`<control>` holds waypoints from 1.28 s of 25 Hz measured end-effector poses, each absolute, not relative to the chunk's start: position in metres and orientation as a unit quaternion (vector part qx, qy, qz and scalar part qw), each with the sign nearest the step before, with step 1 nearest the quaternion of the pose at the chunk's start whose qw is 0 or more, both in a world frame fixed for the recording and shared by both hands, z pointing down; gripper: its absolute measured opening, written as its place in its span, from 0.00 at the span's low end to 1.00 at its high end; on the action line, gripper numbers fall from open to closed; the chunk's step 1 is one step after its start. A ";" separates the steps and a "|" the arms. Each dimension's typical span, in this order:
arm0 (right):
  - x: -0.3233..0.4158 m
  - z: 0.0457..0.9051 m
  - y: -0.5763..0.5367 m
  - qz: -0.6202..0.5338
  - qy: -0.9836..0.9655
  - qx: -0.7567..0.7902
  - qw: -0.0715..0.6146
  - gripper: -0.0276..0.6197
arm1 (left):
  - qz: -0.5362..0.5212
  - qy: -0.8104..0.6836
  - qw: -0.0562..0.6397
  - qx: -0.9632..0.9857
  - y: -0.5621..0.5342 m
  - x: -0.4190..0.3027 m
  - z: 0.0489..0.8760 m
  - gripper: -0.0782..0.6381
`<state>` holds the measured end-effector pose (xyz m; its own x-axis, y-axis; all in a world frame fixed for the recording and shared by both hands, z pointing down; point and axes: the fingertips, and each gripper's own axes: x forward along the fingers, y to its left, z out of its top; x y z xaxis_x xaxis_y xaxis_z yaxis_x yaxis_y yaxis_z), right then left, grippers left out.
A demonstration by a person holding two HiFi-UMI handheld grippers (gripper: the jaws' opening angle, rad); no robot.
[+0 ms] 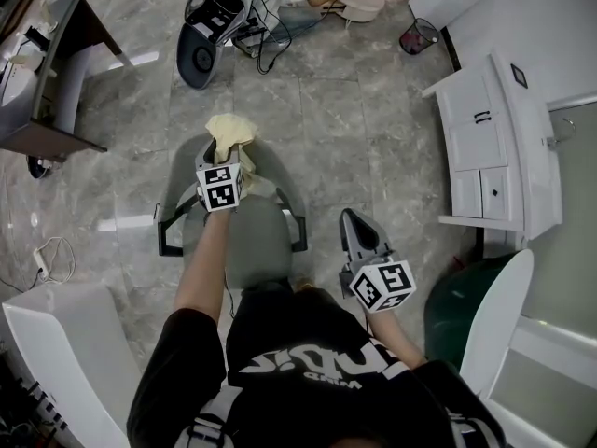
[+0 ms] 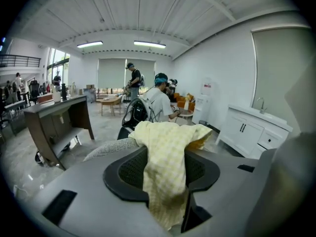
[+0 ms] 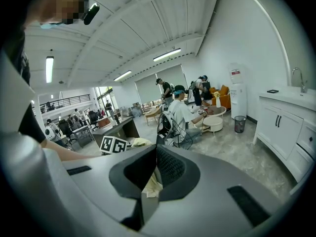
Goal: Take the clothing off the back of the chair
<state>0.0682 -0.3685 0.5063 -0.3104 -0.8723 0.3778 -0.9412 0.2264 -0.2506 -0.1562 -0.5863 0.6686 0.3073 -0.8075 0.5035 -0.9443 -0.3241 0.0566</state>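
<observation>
A pale yellow checked garment [image 1: 229,131] hangs over the back of a grey office chair [image 1: 261,243]. In the left gripper view the garment [image 2: 165,157] drapes down between the jaws, over the chair's grey backrest [image 2: 106,148]. My left gripper [image 1: 222,153] reaches over the backrest, and its pads press on the cloth from both sides [image 2: 167,177]. My right gripper [image 1: 351,217] hovers to the right of the chair, apart from it. Its jaws meet in a thin line [image 3: 156,152], and a pale scrap shows in the slit below them.
A dark desk [image 1: 56,82] stands at the left and a white cabinet [image 1: 494,138] at the right. A black bag with cables [image 1: 213,21] lies on the floor beyond the chair. A white curved seat shell [image 1: 65,343] sits at bottom left. A seated person [image 2: 160,100] and others are farther back.
</observation>
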 end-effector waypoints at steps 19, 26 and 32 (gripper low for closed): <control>0.074 0.494 -0.361 0.209 -0.783 0.582 0.060 0.06 | 0.106 -0.566 0.091 0.813 -0.585 -0.151 0.520 0.32; 0.069 0.486 -0.362 0.203 -0.792 0.574 0.040 0.06 | 0.073 -0.558 0.036 0.826 -0.572 -0.150 0.425 0.32; 0.066 0.479 -0.355 0.200 -0.803 0.561 0.028 0.07 | 0.057 -0.559 0.026 0.827 -0.543 -0.150 0.389 0.32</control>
